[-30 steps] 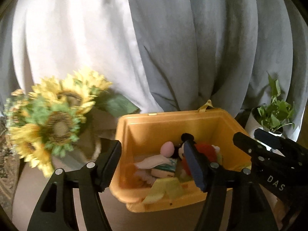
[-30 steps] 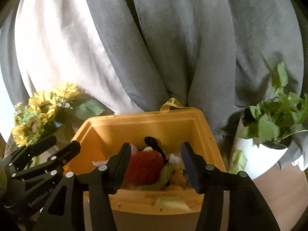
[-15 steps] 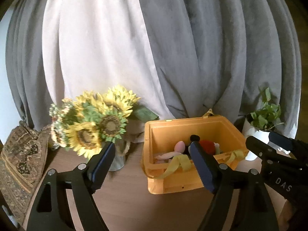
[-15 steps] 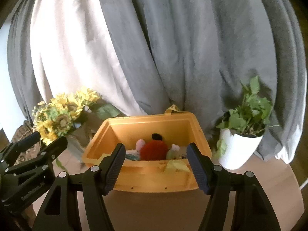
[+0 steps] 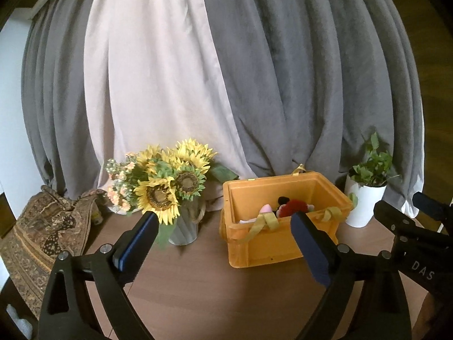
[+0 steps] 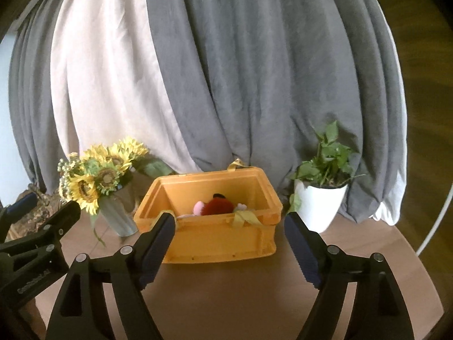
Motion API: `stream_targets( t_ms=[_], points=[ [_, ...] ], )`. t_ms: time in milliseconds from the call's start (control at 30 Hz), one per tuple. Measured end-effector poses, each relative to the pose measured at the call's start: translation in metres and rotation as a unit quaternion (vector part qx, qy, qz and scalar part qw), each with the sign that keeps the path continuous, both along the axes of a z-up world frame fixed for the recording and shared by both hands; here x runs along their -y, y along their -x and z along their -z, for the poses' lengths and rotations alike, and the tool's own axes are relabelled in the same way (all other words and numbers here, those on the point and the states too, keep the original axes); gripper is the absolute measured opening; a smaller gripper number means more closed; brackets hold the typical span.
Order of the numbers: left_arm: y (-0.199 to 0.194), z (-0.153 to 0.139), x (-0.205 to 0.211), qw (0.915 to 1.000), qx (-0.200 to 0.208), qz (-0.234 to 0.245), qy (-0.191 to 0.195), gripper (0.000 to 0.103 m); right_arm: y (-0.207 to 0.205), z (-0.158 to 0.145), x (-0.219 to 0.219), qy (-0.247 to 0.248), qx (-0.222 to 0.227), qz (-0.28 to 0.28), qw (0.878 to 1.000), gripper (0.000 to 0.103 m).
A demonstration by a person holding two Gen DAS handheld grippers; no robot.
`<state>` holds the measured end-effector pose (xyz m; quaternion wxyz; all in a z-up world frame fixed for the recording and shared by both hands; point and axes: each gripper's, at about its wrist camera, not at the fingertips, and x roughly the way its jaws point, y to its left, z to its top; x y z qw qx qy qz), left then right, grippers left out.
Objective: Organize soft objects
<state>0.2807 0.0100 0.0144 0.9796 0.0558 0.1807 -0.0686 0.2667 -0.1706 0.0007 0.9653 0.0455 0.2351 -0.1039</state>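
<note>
Orange crate [image 6: 220, 240] on the wooden table [image 6: 254, 297], holding plush toys [image 6: 216, 208], between a sunflower vase [image 5: 181, 226] and a potted plant [image 6: 320, 206]. Left gripper [image 5: 223, 233] and right gripper [image 6: 229, 233] stand short of the crate, fingers apart, having just been opening, nothing between them.

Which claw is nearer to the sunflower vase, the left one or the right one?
Left. The left claw is just in front of the sunflower vase. The right claw faces the orange box, with the vase off to its left.
</note>
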Motion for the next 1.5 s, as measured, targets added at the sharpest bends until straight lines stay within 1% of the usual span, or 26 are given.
stream_targets(
  t_ms=[233,367,600,867,1267,1500],
  points=[
    [0.041,-0.006,0.003,0.9999,0.007,-0.015,-0.002,0.096,0.042,-0.015,0.002,0.007,0.020,0.007,1.000,0.084],
    [0.066,-0.009,0.005,0.9999,0.008,-0.008,0.004,0.096,0.065,-0.022,0.006,0.004,0.022,0.006,1.000,0.084],
    [0.111,-0.013,0.007,0.9996,0.024,-0.004,0.011,0.096,0.108,-0.026,0.006,0.005,0.028,0.003,1.000,0.084],
    [0.156,-0.014,0.002,0.9993,0.037,-0.002,0.010,0.096,0.151,-0.029,0.005,0.002,0.032,0.001,0.999,0.084],
    [0.201,-0.013,-0.008,0.9990,0.041,0.001,0.018,0.096,0.203,-0.030,-0.004,0.008,0.036,0.000,0.999,0.084],
    [0.218,-0.013,-0.012,0.9988,0.044,0.001,0.019,0.096,0.219,-0.031,-0.006,0.010,0.039,-0.003,0.999,0.084]
  ],
)
